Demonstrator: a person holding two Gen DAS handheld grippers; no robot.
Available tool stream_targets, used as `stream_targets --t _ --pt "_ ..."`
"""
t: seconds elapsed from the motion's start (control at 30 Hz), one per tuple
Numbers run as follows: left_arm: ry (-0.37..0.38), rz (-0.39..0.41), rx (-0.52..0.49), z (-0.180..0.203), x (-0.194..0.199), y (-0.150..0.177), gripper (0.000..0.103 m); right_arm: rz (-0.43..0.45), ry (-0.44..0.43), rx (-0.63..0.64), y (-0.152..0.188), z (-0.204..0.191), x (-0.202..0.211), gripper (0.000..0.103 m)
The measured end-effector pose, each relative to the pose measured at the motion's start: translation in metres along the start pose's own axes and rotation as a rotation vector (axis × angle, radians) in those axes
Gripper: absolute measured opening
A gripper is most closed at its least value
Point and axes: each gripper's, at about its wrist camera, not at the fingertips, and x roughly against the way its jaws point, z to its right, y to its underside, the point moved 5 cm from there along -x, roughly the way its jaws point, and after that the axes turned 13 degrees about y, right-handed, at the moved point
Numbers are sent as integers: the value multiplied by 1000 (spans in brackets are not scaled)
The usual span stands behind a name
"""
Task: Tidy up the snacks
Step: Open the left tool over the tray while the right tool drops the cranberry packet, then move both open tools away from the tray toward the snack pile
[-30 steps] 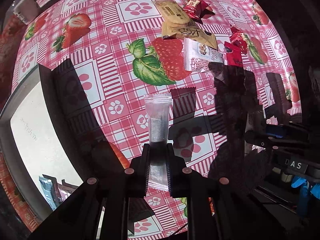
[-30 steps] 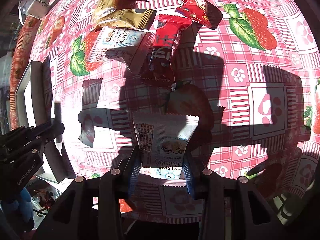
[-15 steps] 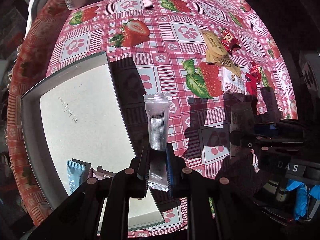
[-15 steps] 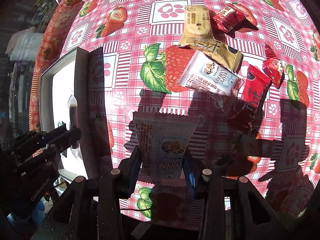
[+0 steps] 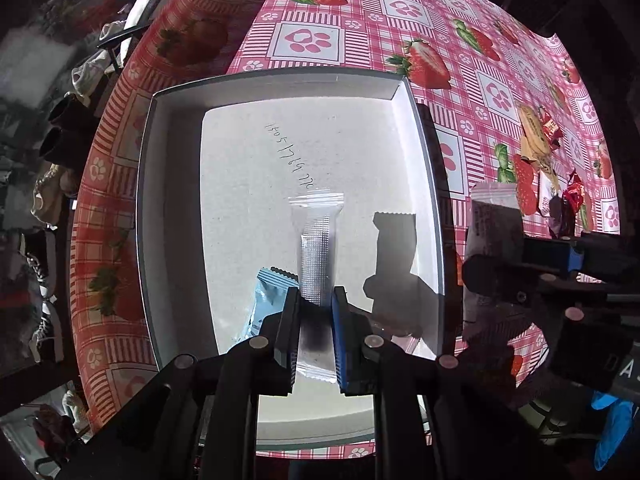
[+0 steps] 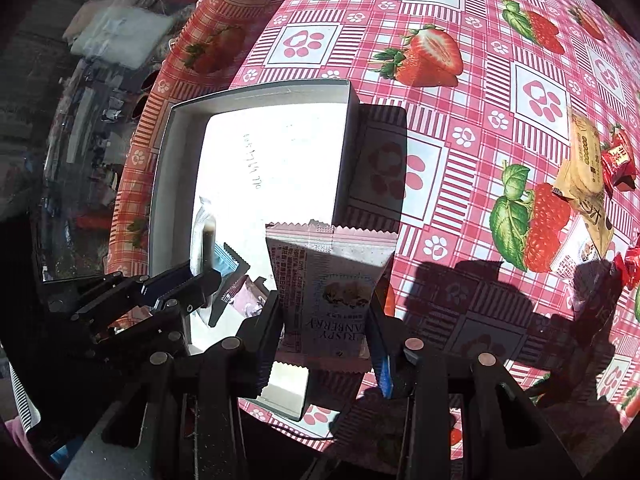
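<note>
My left gripper (image 5: 314,300) is shut on a clear wrapped snack stick (image 5: 317,248) and hangs over the inside of the white box (image 5: 424,168). A light blue packet (image 5: 269,304) lies in the box just left of the fingers. My right gripper (image 6: 325,312) is shut on a white cranberry crisp packet (image 6: 328,280), held over the box's right wall (image 6: 344,168). The left gripper (image 6: 200,276) with its stick shows at the left of the right wrist view. The right gripper (image 5: 520,256) appears at the right of the left wrist view.
Loose snacks lie on the strawberry tablecloth (image 6: 440,128) to the right: a yellow packet (image 6: 586,152), a red candy (image 6: 619,158) and another white packet (image 6: 576,248). A pinkish packet (image 6: 250,300) lies in the box. The table edge runs just left of the box.
Both grippers have swept left from the snack pile with their packets; the left one now hangs over the box, the right one over the box's right wall.
</note>
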Motion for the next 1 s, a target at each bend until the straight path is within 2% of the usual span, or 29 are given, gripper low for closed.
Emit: stream_targets --t 0.23,0.47,0.53,0.57,0.6,0.63,0.67,0.73,0.8,0.83,1.0 --pt "-2 -15 25 -23 0 7 16 -21 1 56 -6 -39 -17 41" --pt "-11 -35 43 -35 -3 15 18 -45 4 52 -9 -56 -26 42" --pt "-22 -44 47 -37 -4 15 27 -53 4 55 -10 -62 -31 42" --pt "-28 -49 53 -37 -5 15 39 -54 8 53 -11 -63 -33 43" --pt "-33 -49 59 -38 -4 15 54 -54 12 49 -11 -62 -33 45" --pt "-34 -46 65 -38 -3 15 60 -53 14 44 -11 -62 -33 53" --pt "-33 -41 70 -37 -3 14 69 -50 15 33 -11 -60 -31 67" --pt "-31 -42 71 -35 -2 12 72 -41 24 13 -11 -57 -30 86" --pt "-29 -47 68 -31 -3 11 73 -40 34 -15 -11 -47 -29 94" --pt "-29 -50 65 -28 -4 10 74 -46 44 -27 -10 -42 -31 102" --pt "-16 -62 23 -4 -9 5 75 -69 102 -131 2 3 -34 102"
